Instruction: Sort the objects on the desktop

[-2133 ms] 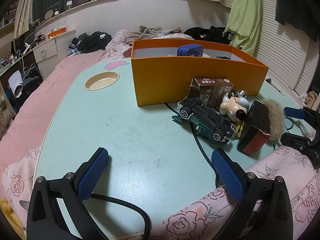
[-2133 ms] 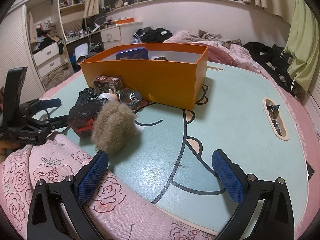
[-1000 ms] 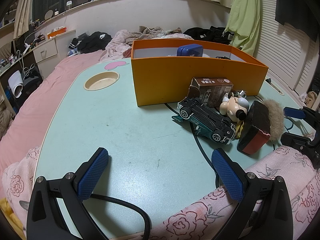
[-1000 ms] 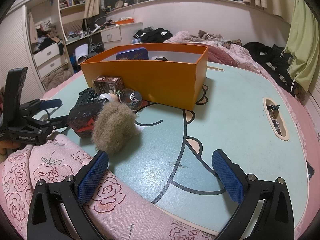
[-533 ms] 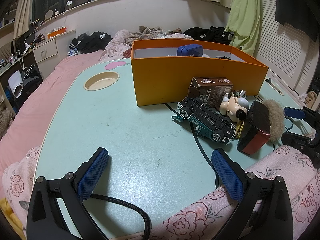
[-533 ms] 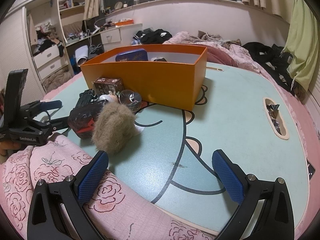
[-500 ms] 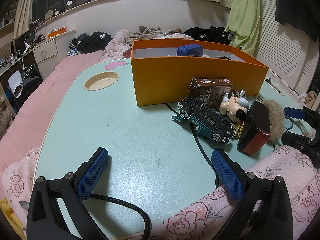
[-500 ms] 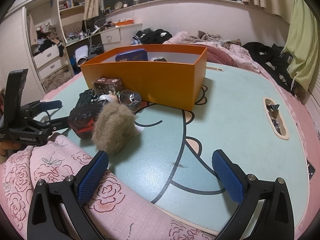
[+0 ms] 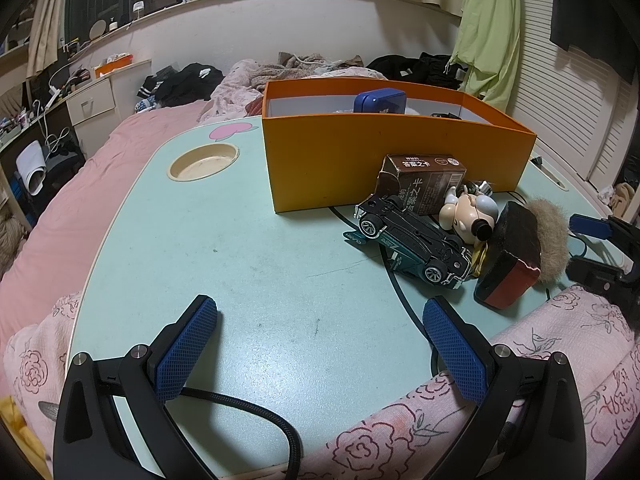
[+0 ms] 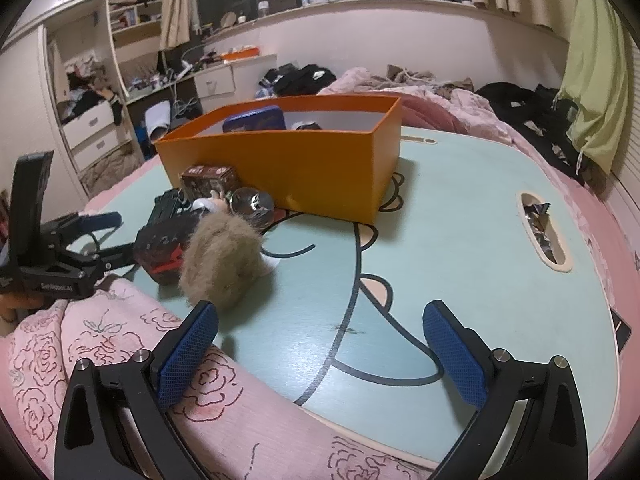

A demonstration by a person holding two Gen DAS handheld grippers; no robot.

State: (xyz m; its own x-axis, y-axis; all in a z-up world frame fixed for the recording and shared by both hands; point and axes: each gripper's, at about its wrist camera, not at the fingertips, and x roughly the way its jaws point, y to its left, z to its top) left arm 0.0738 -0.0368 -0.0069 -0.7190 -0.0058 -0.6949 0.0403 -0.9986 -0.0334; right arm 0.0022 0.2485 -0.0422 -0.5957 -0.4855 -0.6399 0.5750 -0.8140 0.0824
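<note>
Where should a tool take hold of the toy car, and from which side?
Grip the toy car across its narrow body between the wheels, coming from above. It lies tipped with its underside and wheels showing, long axis slanting away from the box; clutter crowds its far side.

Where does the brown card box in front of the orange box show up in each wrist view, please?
Left wrist view: brown card box, right of centre, behind the toy car.
Right wrist view: it sits left of centre, small, against the box wall.
Shared landmark: the orange box.
</note>
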